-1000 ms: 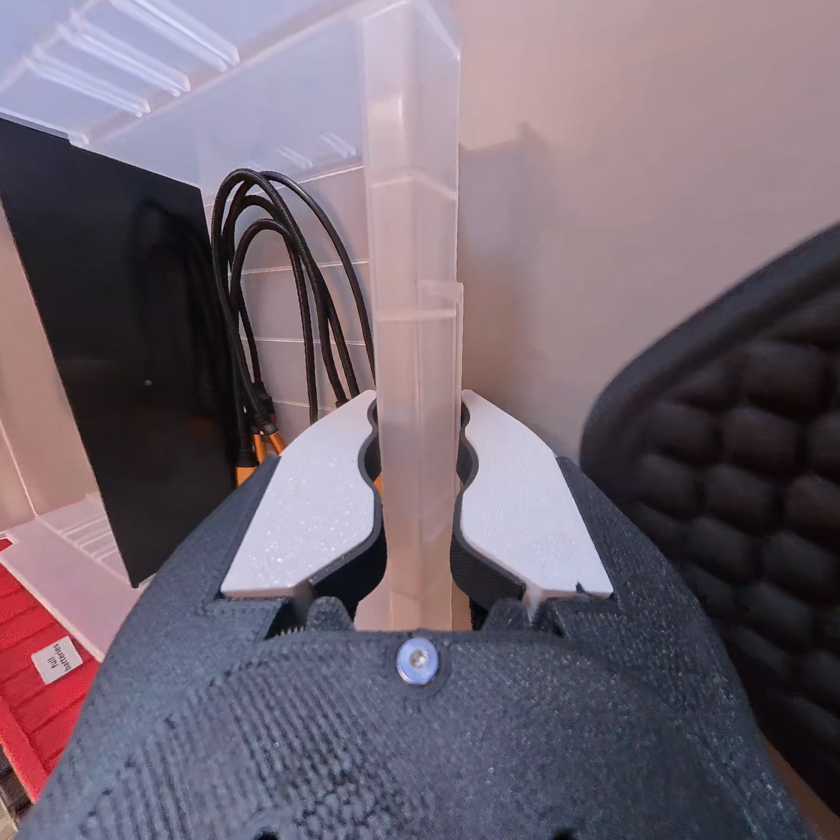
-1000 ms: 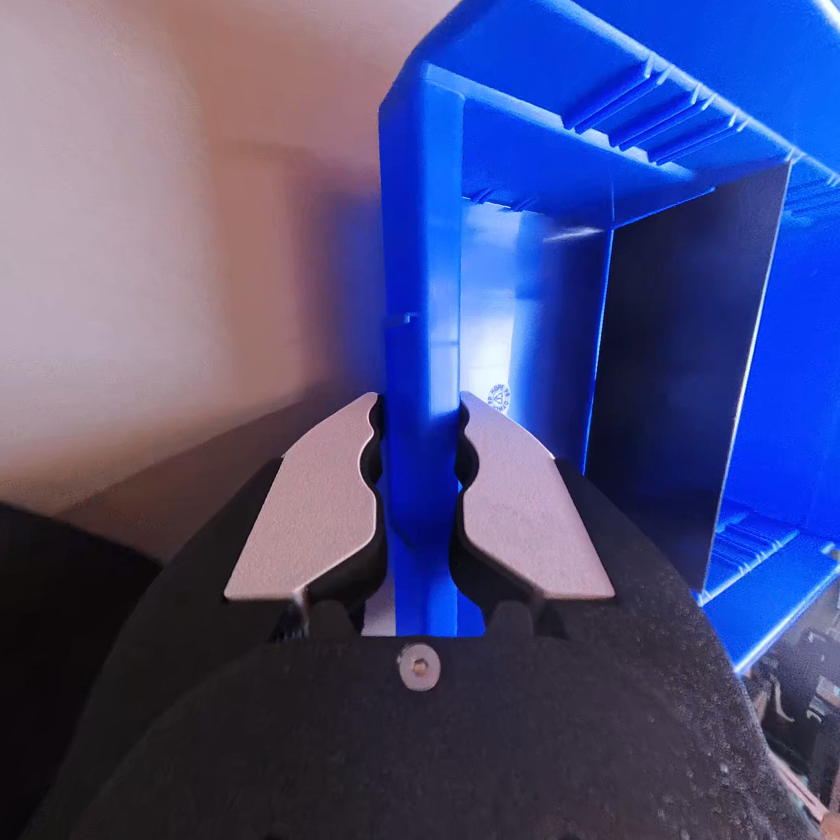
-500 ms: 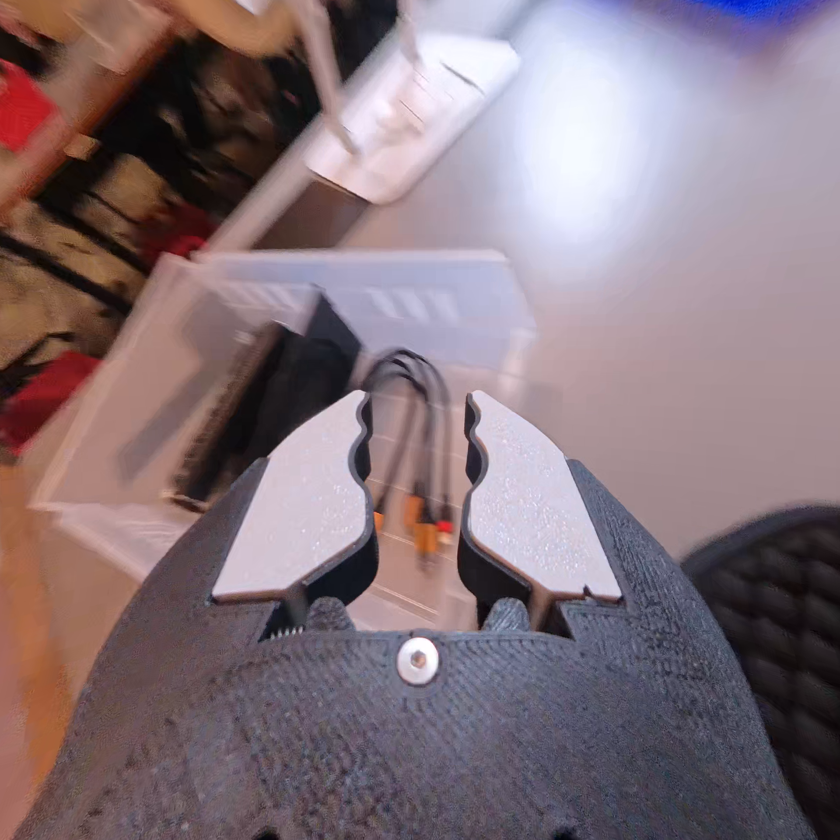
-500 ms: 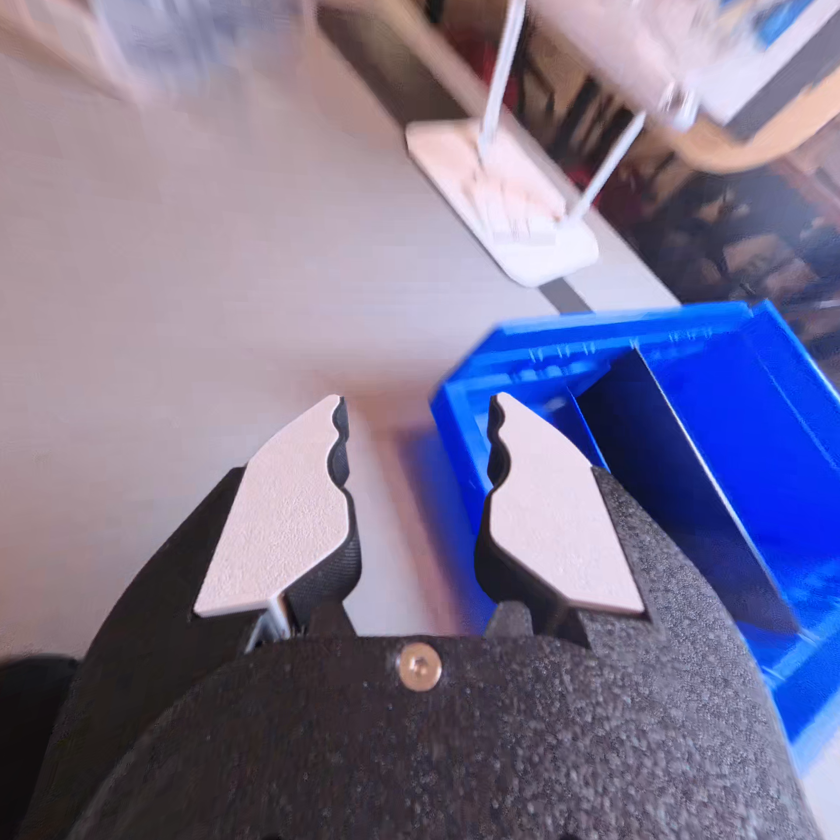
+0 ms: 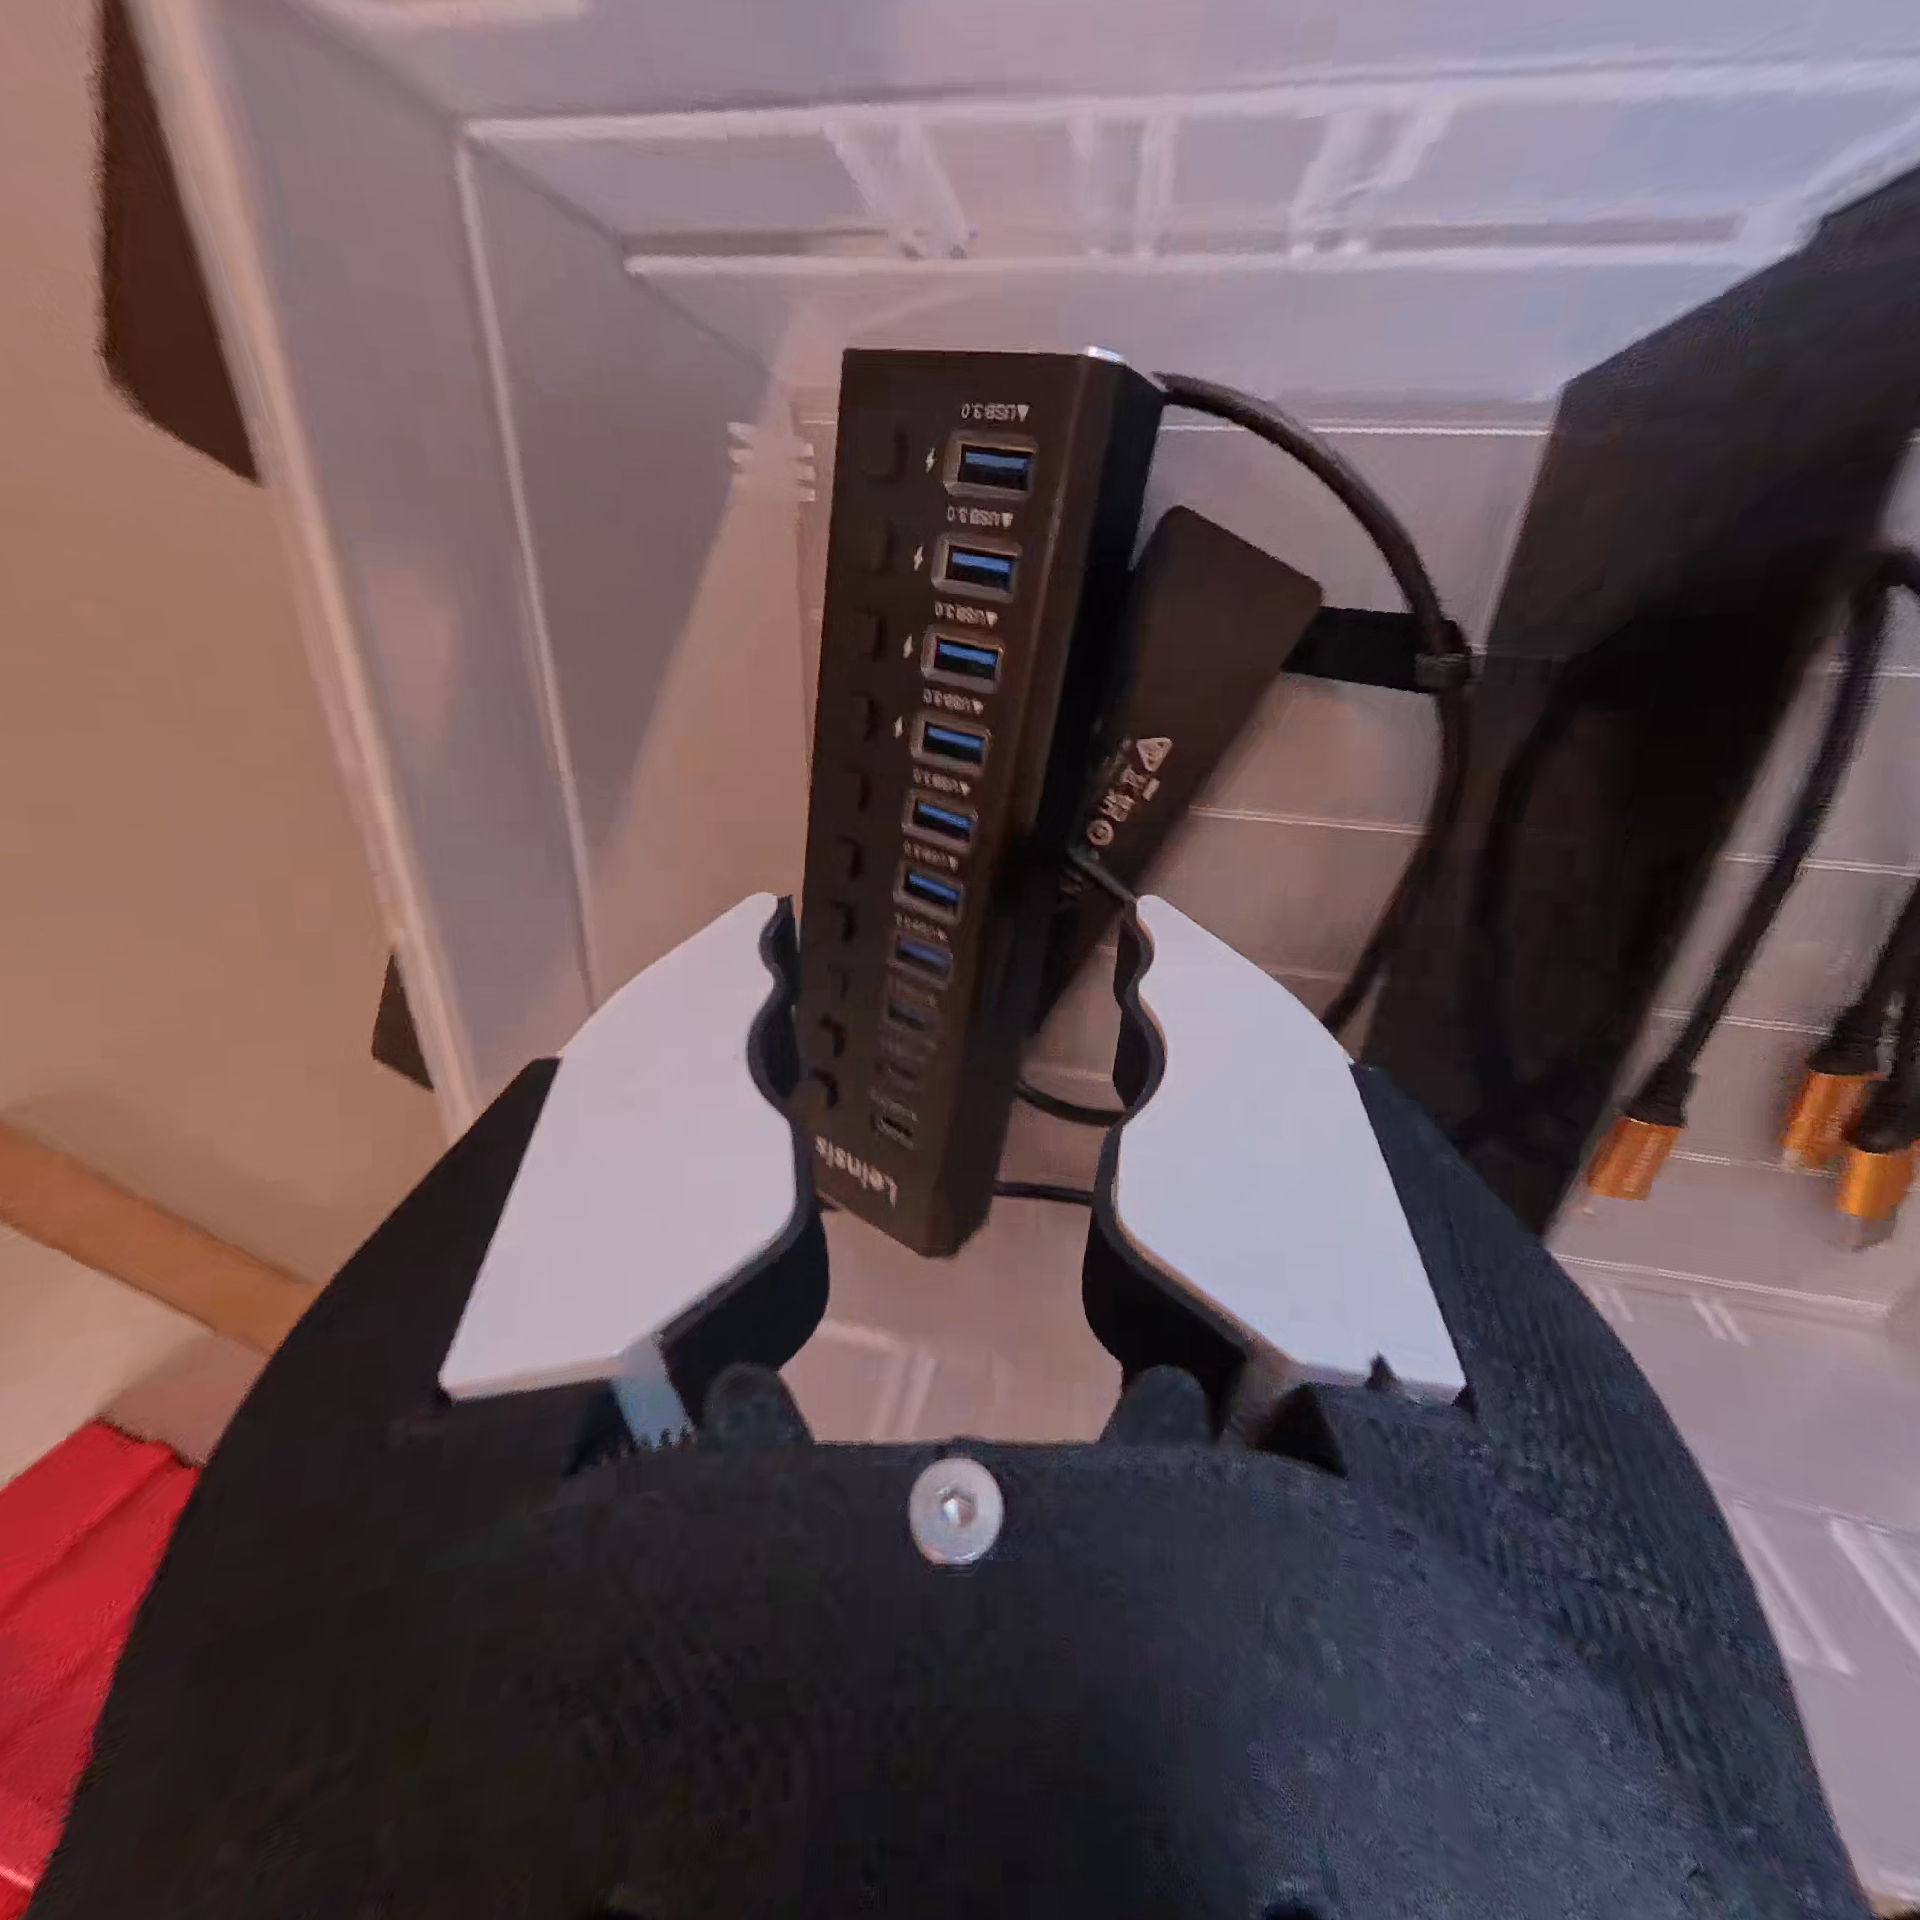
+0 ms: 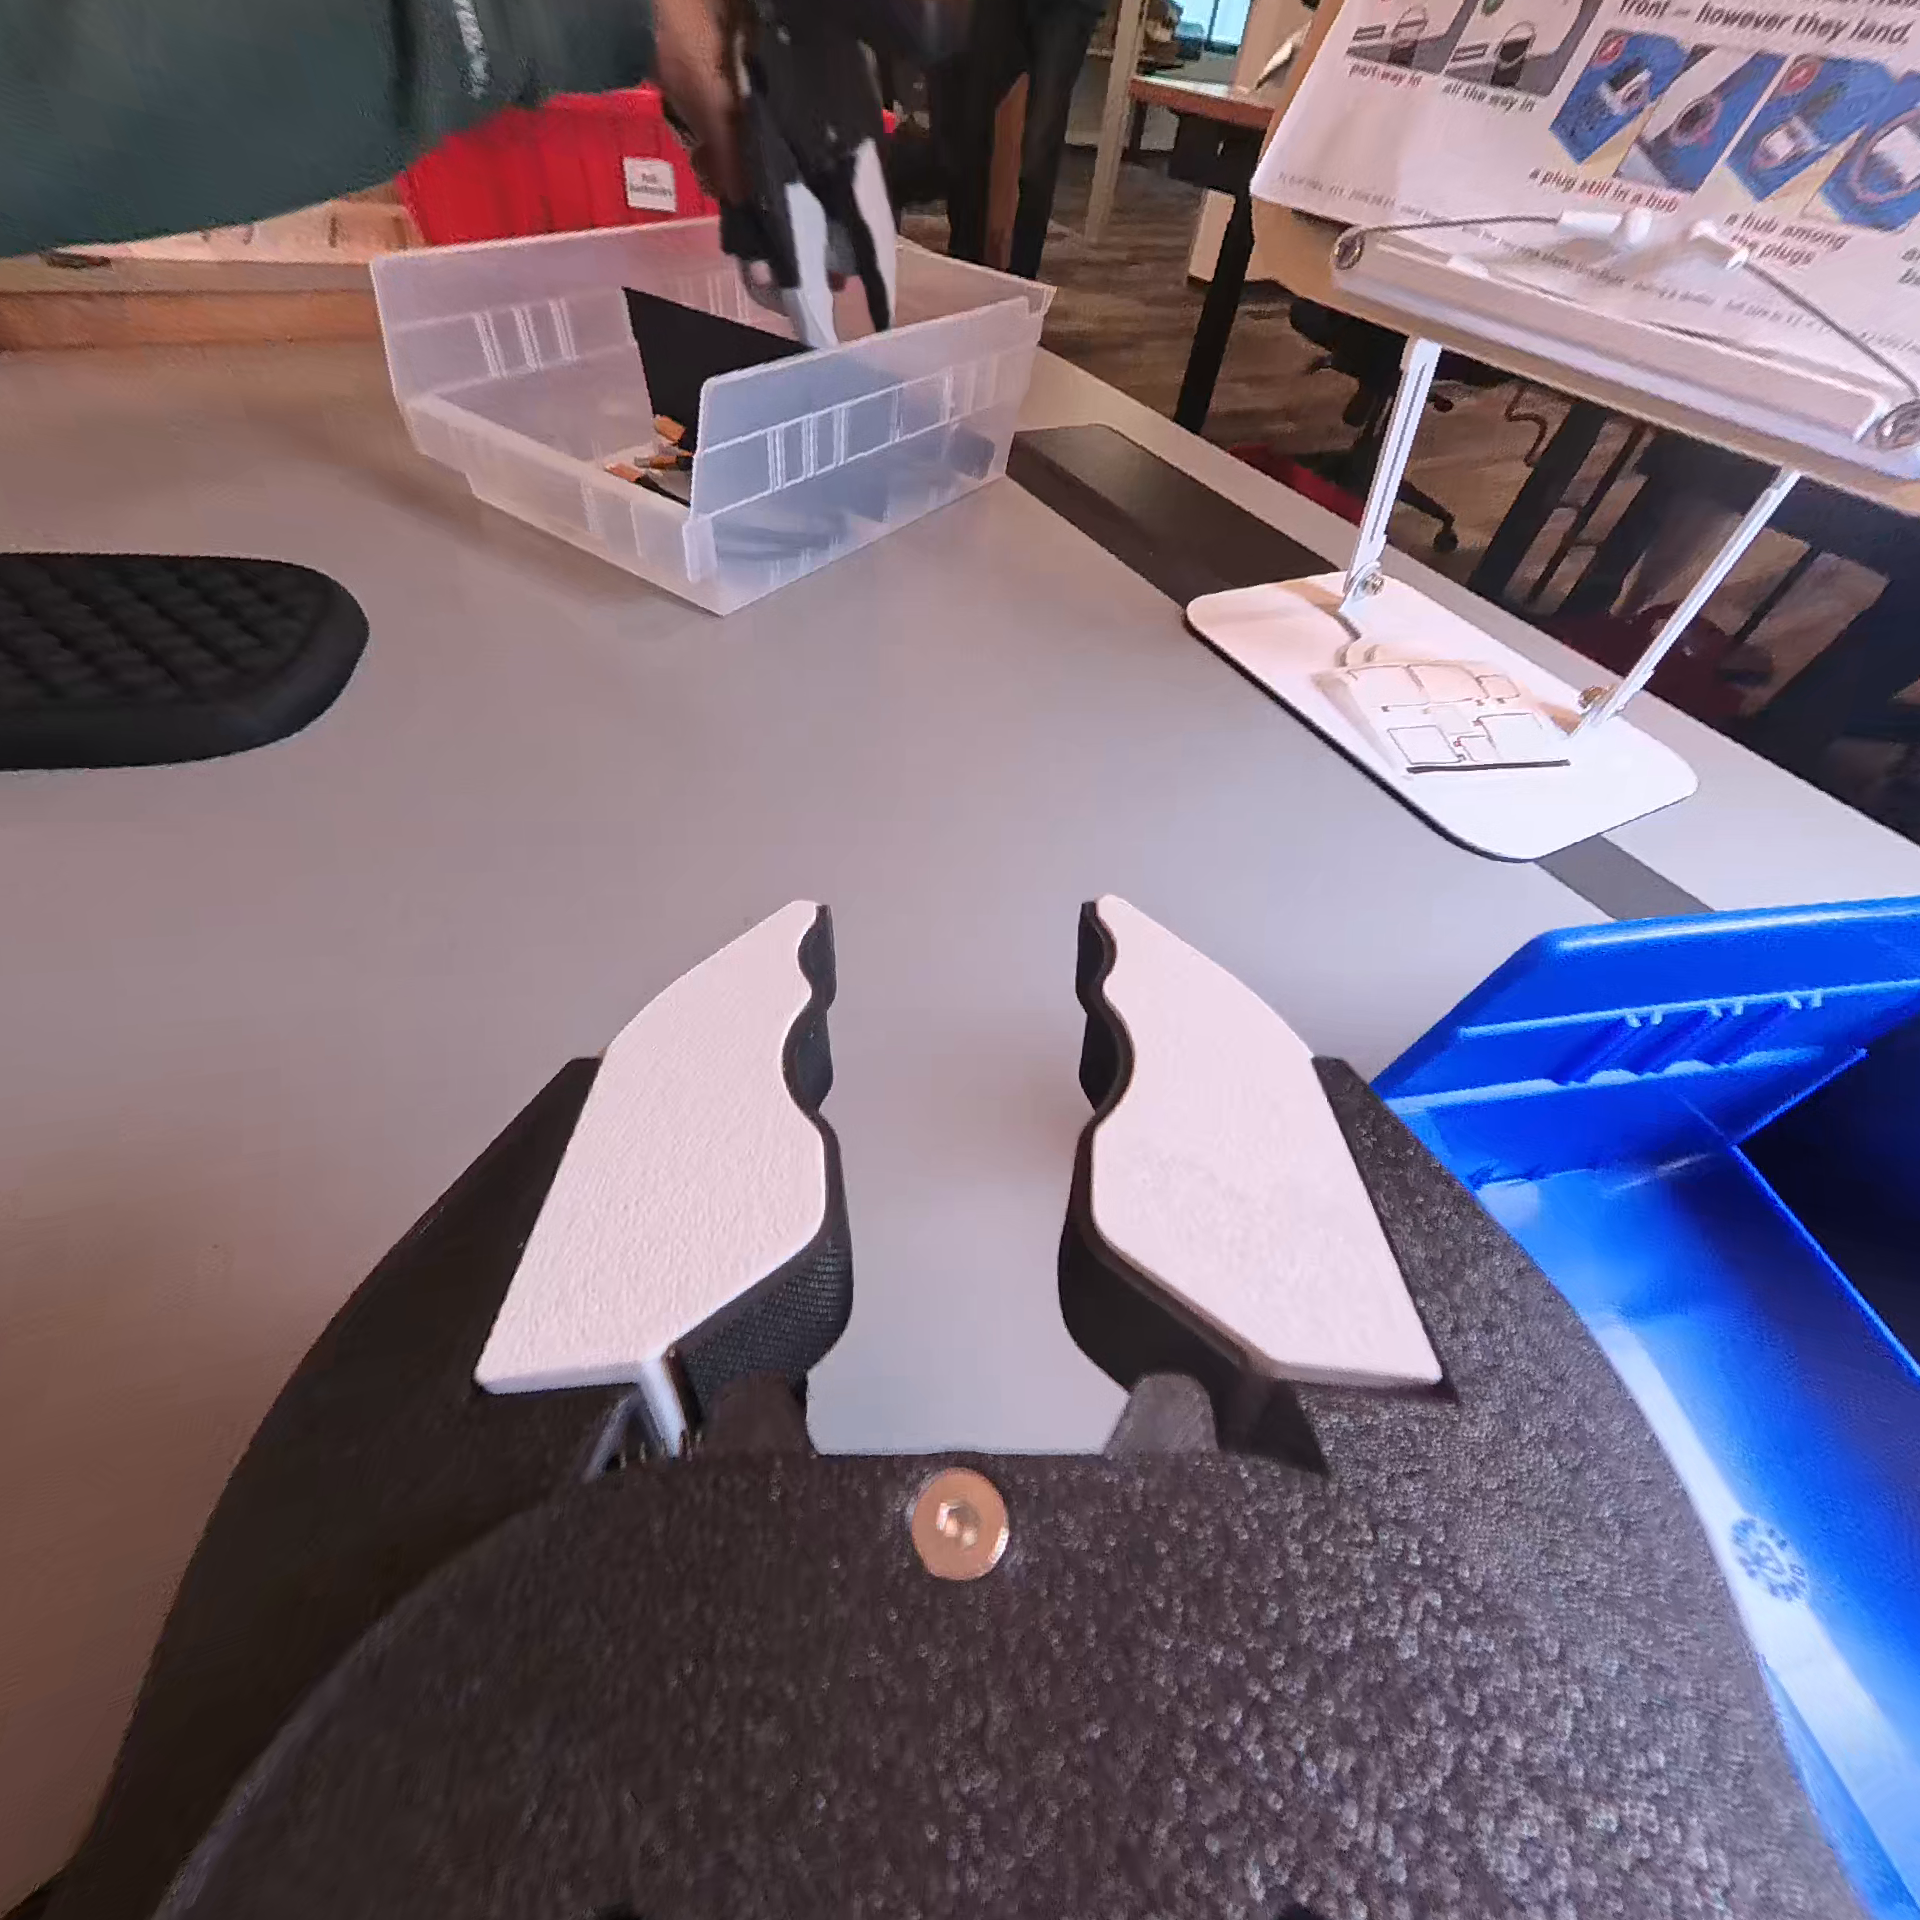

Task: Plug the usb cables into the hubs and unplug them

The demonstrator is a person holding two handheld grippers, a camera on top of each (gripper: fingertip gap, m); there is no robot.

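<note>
In the left wrist view a black USB hub (image 5: 935, 727) with a row of blue ports lies in a compartment of the clear bin (image 5: 727, 156). My left gripper (image 5: 956, 920) is open and straddles the hub's near end without closing on it. A second black hub (image 5: 1174, 707) leans beside the first. Black cables with orange plugs (image 5: 1642, 1143) lie in the right compartment, behind a black divider (image 5: 1621, 727). My right gripper (image 6: 954, 914) is open and empty above the grey table (image 6: 727, 831). It stands to the left of a blue bin (image 6: 1662, 1039).
The right wrist view shows the clear bin (image 6: 831, 447) at the far side of the table with the left gripper (image 6: 831, 270) reaching into it. A black mat (image 6: 156, 655) lies at the left. A white document stand (image 6: 1434, 727) is at the right. A red box (image 5: 62, 1558) sits beside the bin. Tip to tip, the grippers are about 50 centimeters apart.
Both grippers let go of the bin walls they held and opened. The left has moved into the clear bin over the hub. The right has pulled back over the table.
</note>
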